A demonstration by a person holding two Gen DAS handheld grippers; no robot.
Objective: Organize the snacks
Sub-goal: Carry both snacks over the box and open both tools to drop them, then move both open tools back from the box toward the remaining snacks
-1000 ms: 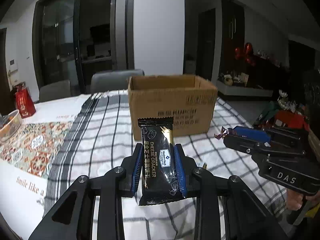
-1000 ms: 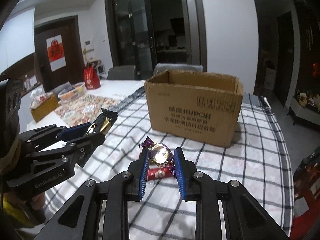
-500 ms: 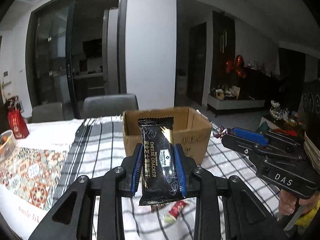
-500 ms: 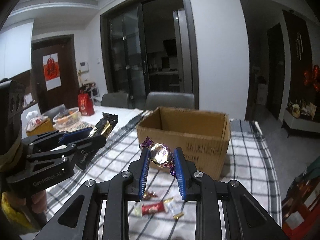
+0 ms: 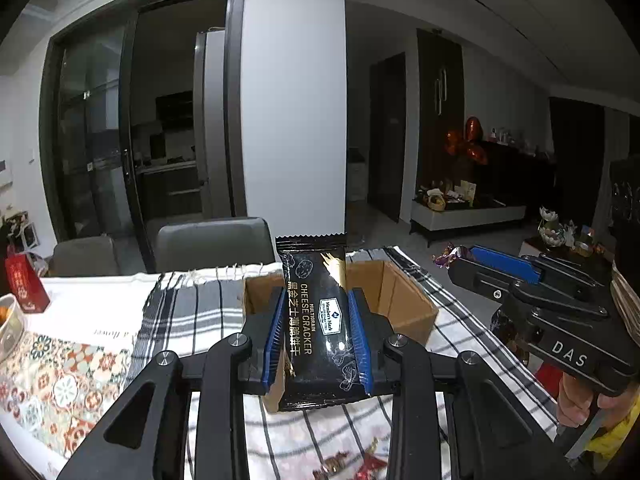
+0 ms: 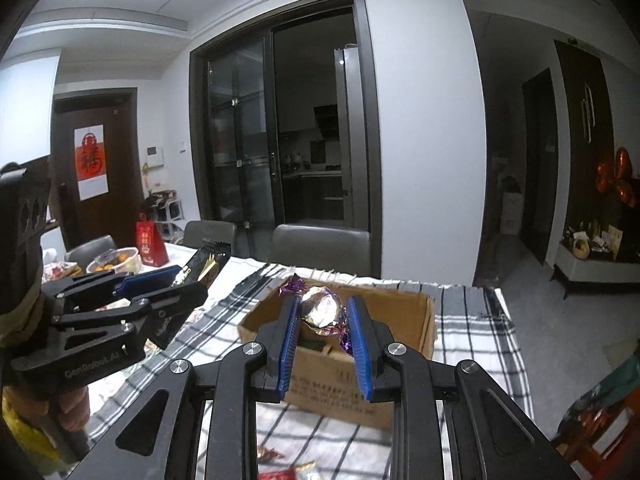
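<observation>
The bench (image 5: 460,312), under its black-and-white checked cloth (image 6: 472,320), now sits lower in both wrist views than it did a second ago, and the open cardboard box (image 6: 404,360), whose front wall then stood tall ahead of the grippers, is now seen from above so that its interior shows. I read that as both loads having been lifted clear of the bench and brought toward the box's near rim, which would put the drop-in step close at hand. The left gripper (image 5: 318,340) is closed narrow on the black cheese cracker packet (image 5: 316,320), which stands upright between its blue pads, its crimped top edge rising above the box's far rim in that view. The right gripper (image 6: 324,328) is nearly closed on a foil-wrapped candy (image 6: 322,310), gold with purple twisted ends, and the candy lines up with the box opening in that gripper's own view, though I cannot tell whether it is truly over the opening yet. A few loose wrapped sweets (image 5: 360,466) lie on the cloth at the near edge of the bench, below both grippers, not yet collected.
</observation>
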